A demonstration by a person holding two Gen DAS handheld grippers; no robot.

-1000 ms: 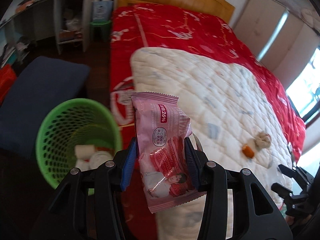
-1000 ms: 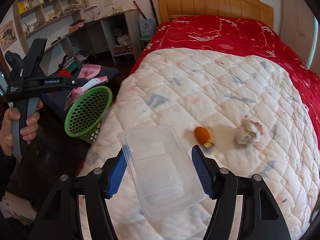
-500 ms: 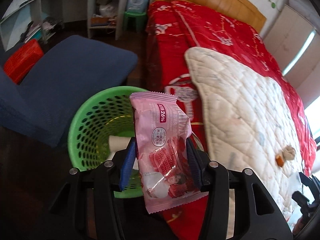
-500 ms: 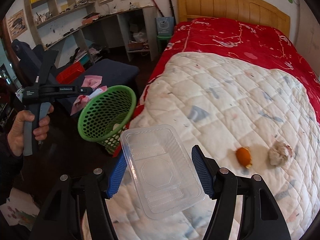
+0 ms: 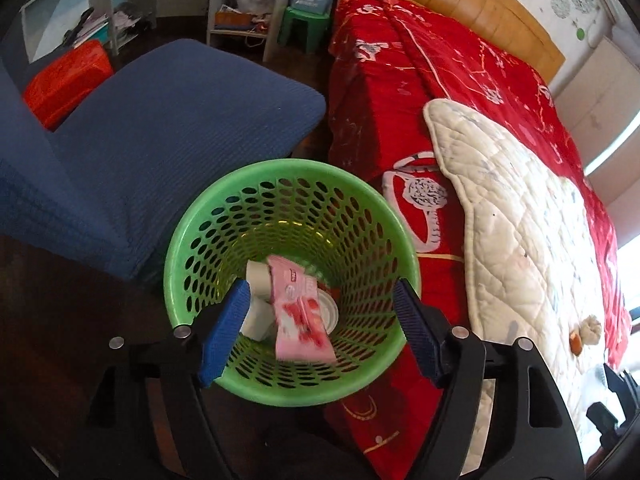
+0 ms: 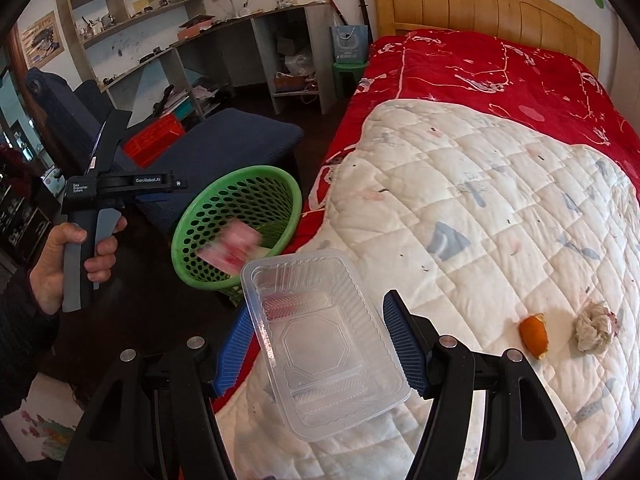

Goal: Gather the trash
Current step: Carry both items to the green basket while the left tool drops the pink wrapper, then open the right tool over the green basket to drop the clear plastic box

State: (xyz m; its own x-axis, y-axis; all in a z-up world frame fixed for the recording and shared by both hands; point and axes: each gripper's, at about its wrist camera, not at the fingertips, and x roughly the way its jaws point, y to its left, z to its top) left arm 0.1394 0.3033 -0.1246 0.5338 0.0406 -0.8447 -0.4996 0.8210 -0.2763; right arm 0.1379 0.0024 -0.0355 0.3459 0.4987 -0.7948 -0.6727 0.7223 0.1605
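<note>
Clear plastic tray [image 6: 320, 344], clamped across its width in the right gripper's [image 6: 316, 344] fingers, points lengthwise up-left toward the green basket [image 6: 236, 224], over which the left gripper's [image 5: 320, 328] fingers are opening, empty.

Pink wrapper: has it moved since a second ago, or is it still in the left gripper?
Yes. The pink wrapper has left the left gripper, whose jaws are opening with nothing between them, and dropped inside the green basket, blurred as if still falling.

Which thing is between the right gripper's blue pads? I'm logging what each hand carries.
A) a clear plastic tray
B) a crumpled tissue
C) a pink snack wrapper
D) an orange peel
A: the clear plastic tray sits clamped between the right gripper's pads, while the peel and tissue lie on the quilt.
</note>
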